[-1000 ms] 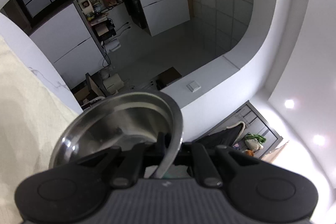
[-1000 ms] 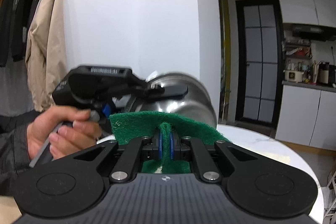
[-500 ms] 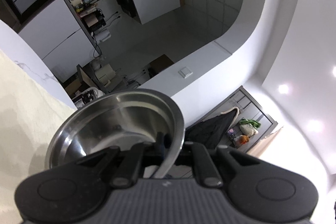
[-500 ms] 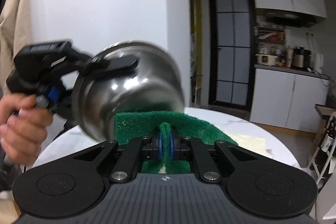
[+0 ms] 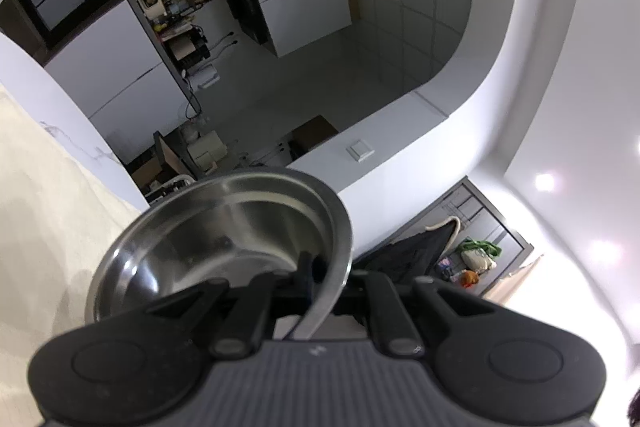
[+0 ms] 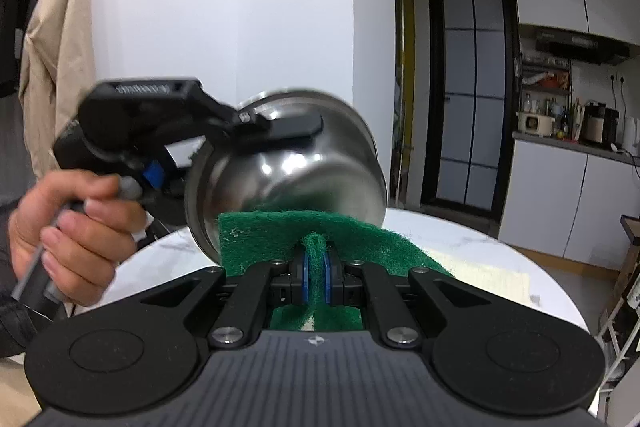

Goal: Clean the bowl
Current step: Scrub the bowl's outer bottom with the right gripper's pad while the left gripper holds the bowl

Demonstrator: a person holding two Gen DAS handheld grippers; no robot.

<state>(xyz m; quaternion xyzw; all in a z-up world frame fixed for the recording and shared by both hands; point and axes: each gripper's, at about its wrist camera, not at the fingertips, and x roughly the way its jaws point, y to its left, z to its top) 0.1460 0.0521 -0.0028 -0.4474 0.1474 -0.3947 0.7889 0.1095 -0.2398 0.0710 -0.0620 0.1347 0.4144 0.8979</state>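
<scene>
- Gripping the rim of the stainless steel bowl (image 6: 288,163), the left tool (image 6: 280,125) is holding it up in the air over the round white marble surface (image 6: 472,239), with one finger lying across the outer wall and the other inside the cavity.
- In the left wrist view the bowl (image 5: 224,247) is showing its shiny inside, with the rim clamped between the narrowed fingers of the left tool (image 5: 316,275).
- Pinching a fold of the green scouring pad (image 6: 304,235) between its blue pads, the right tool (image 6: 316,277) is closed tight on it, and the pad is fanning out to left and right.
- Compared with half a second ago, the bowl is sitting lower and further right in the right wrist view, its underside now meeting the far edge of the pad; a second ago it was further off and less turned.
- That suggests the outside of the bowl is being scrubbed, with the bowl being swung against the pad; true contact cannot be confirmed, since blur is softening the edge.
- The person's left hand (image 6: 68,227) is squeezing the tool's handle at the near left.
- Judging from this, the cleaning is in progress, and the inside may be needing its pass as well.
</scene>
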